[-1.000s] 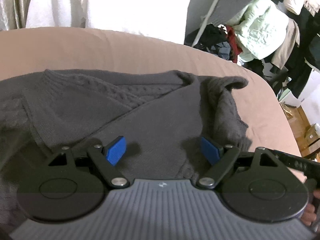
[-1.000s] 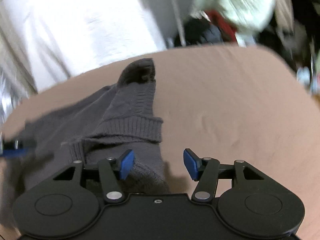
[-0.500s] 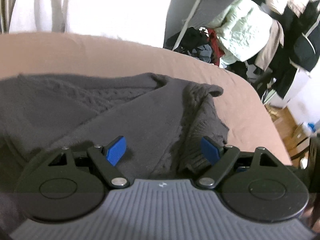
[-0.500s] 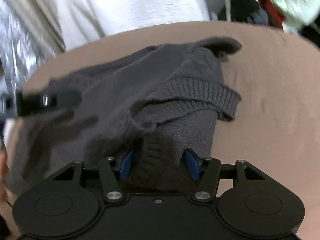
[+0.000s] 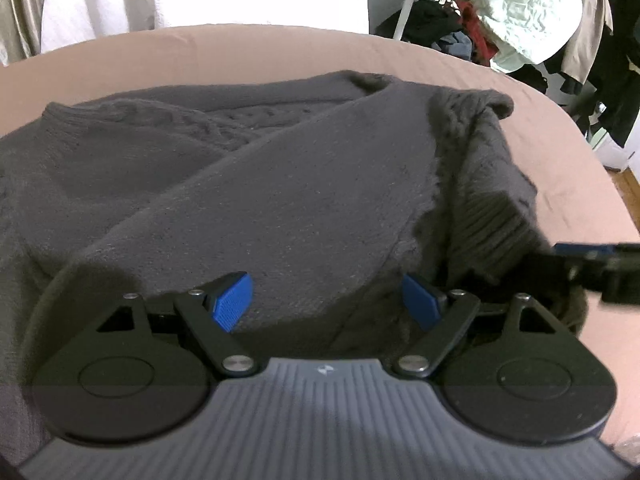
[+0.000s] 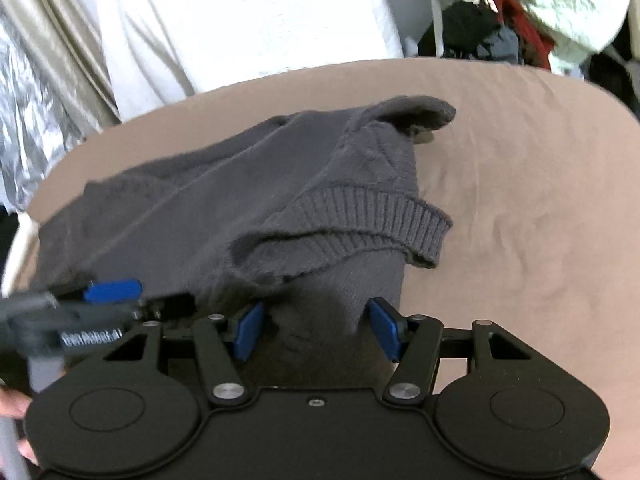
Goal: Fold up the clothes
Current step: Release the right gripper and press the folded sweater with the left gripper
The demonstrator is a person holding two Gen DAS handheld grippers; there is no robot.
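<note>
Carefully now: both my jaws gape over the sweater [image 5: 304, 184], grasping nothing, so its cuff [image 6: 372, 216] may unfold.

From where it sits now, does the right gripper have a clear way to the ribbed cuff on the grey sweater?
Probably yes. The ribbed cuff lies just ahead of the right gripper with nothing over it; only the sweater fabric bunched between the jaws stands between them.

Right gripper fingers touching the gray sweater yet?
Cannot tell. In the right wrist view the sweater fills the space between the right gripper fingers, but neither view shows pad contact or a gap plainly.
</note>
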